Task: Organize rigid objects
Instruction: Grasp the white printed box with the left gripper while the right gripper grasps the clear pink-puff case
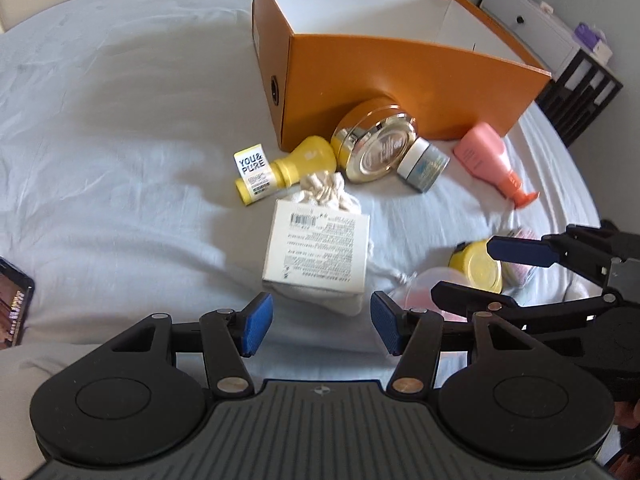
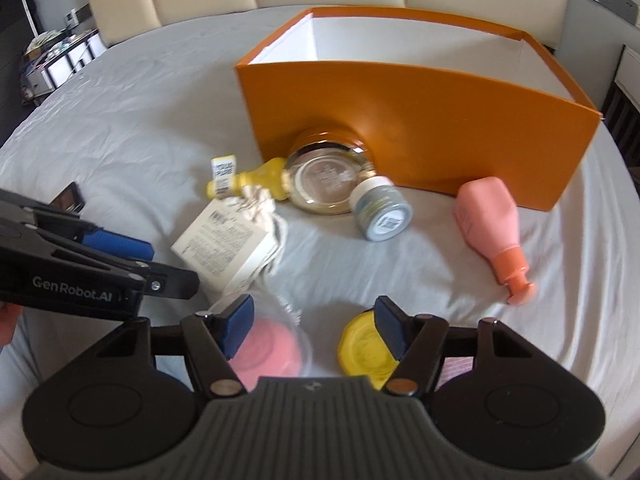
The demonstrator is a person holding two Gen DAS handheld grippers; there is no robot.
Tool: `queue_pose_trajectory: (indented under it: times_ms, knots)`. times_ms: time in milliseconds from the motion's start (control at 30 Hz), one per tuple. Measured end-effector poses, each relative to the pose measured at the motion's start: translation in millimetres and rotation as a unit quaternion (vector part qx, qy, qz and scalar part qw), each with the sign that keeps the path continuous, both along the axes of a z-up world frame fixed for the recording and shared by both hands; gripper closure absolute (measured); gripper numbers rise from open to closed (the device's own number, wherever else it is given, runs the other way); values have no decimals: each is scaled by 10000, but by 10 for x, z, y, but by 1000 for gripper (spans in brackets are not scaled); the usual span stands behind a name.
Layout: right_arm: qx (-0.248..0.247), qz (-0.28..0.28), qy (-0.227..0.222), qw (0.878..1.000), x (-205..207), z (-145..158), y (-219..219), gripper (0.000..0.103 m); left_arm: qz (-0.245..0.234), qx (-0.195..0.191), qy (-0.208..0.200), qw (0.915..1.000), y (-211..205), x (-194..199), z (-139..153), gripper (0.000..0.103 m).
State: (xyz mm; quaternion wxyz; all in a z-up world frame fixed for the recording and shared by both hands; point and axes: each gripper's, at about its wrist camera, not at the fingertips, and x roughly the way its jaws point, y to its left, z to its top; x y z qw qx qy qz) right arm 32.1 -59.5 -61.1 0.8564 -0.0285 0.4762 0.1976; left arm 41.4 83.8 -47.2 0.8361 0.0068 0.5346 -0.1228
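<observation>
**Orange box open, cosmetics scattered before it**

Orange cardboard, white inside: the open rectangular box (image 1: pixel 400 76) stands on the pale grey bedsheet (image 1: pixel 120 140) with nothing visible in it. Everything I am sorting lies on the sheet in front of its near wall. A round gold-rimmed compact (image 1: pixel 374 146) leans against that wall, touching a small pale-blue jar with a white lid (image 1: pixel 424 164) on one side and a yellow bottle with a black-and-white label (image 1: pixel 280 172) lying flat on the other. A pink bottle with a coral cap (image 2: pixel 494 228) lies on its side, apart from them. Nearer me, a white printed carton (image 1: pixel 318 252) rests on a cream drawstring cloth pouch (image 1: pixel 328 188).

My left gripper (image 1: pixel 320 324) hangs over the carton's near edge, fingers spread, gripping nothing. My right gripper (image 2: pixel 312 330) is likewise spread and empty, above a clear-domed pink sponge case (image 2: pixel 268 344) and a yellow round lid (image 2: pixel 364 348), one by each finger.
</observation>
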Motion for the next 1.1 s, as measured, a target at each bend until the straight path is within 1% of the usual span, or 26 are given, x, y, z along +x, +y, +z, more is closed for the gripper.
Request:
queue_pose_trajectory:
  times_ms: [67, 267, 367, 433, 533, 567, 600, 733, 800, 833, 900, 933, 1033, 1100]
  knots:
    - [40, 206, 30, 9998, -43, -7, 56, 39, -12, 151, 44, 9999, 11, -22, -14, 36]
    - [22, 472, 53, 9989, -107, 8, 128, 36, -36, 267, -17, 9996, 4, -74, 6, 35]
    - [-6, 626, 116, 9980, -128, -4, 169, 32, -33, 336, -15, 9994, -11, -63, 1, 35]
    - [-71, 701, 112, 9975, -135, -27, 190, 32, -71, 423, -19, 9991, -32, -61, -10, 35]
    - [-186, 716, 109, 9972, -121, -83, 223, 34, -113, 449, -46, 9989, -37, -74, -22, 34]
    - [-195, 731, 124, 9971, -117, -99, 225, 41, -118, 437, -58, 9990, -33, -77, -25, 34]
    - [-179, 739, 146, 9970, -111, -110, 227, 42, -117, 425, -66, 9990, -28, -77, -27, 34]
    - [-188, 664, 50, 9976, -85, -64, 199, 43, -26, 352, -111, 9993, 8, -48, -27, 32]
    - [-224, 520, -74, 9984, -45, -14, 145, 43, 44, 272, -134, 9995, 30, -18, -26, 26]
    - [-221, 436, -134, 9987, -13, 17, 104, 43, 61, 239, -163, 9996, 33, 2, -20, 25]
    - [-165, 256, -211, 9993, 68, 72, 13, 43, -14, 241, -246, 9994, 5, 40, -9, 17]
    - [-176, 162, -263, 9994, 106, 96, -26, 43, -97, 249, -298, 9992, -21, 64, -4, 16]
    - [-239, -131, -459, 9986, 219, 161, -134, 43, -251, 380, -415, 9981, -113, 145, -1, 14]
    - [-249, -262, -468, 9983, 295, 162, -187, 43, -286, 397, -429, 9979, -157, 221, -31, 14]
